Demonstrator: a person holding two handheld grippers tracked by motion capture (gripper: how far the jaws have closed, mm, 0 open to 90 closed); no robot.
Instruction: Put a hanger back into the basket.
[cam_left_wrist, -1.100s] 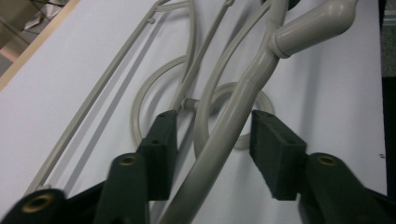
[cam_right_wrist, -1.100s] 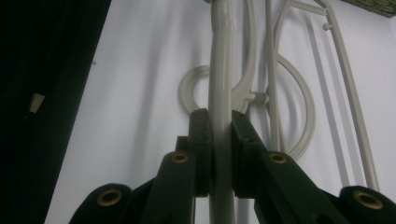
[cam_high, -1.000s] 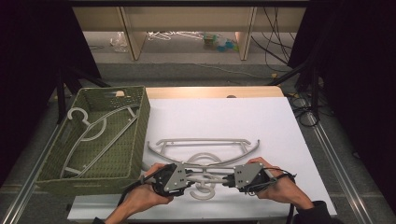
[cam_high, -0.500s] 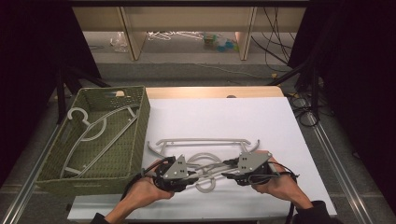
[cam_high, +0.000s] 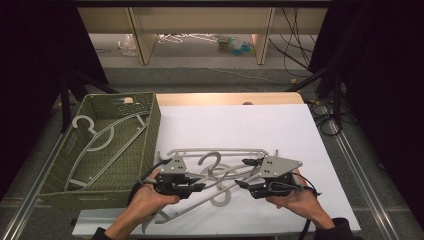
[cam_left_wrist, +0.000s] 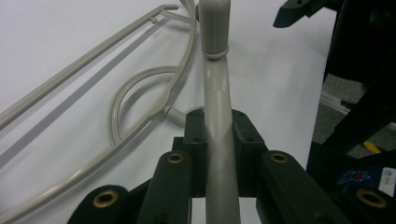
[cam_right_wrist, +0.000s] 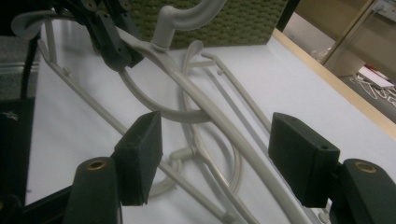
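Note:
Several grey plastic hangers lie tangled on the white table (cam_high: 300, 135). My left gripper (cam_high: 202, 187) (cam_left_wrist: 218, 127) is shut on one hanger's arm (cam_left_wrist: 217, 102) just below its neck, and the hook (cam_high: 210, 159) (cam_right_wrist: 187, 16) stands up off the table. That arm (cam_right_wrist: 224, 126) runs on between the jaws of my right gripper (cam_high: 238, 184) (cam_right_wrist: 217, 149). Those jaws have just been opening and are open, with neither pad (cam_right_wrist: 140, 149) touching the arm. The two grippers face each other near the table's front edge. Another hanger (cam_high: 220, 149) lies flat behind them.
A green woven basket (cam_high: 152, 125) stands at the table's left with one grey hanger (cam_high: 100, 135) inside. Beyond the far table edge is a floor with shelving. Cables trail from both grippers toward the person's hands.
The right gripper's jaws have opened off the hanger arm. The left gripper has closed on it and lifted slightly, so the hook now stands up.

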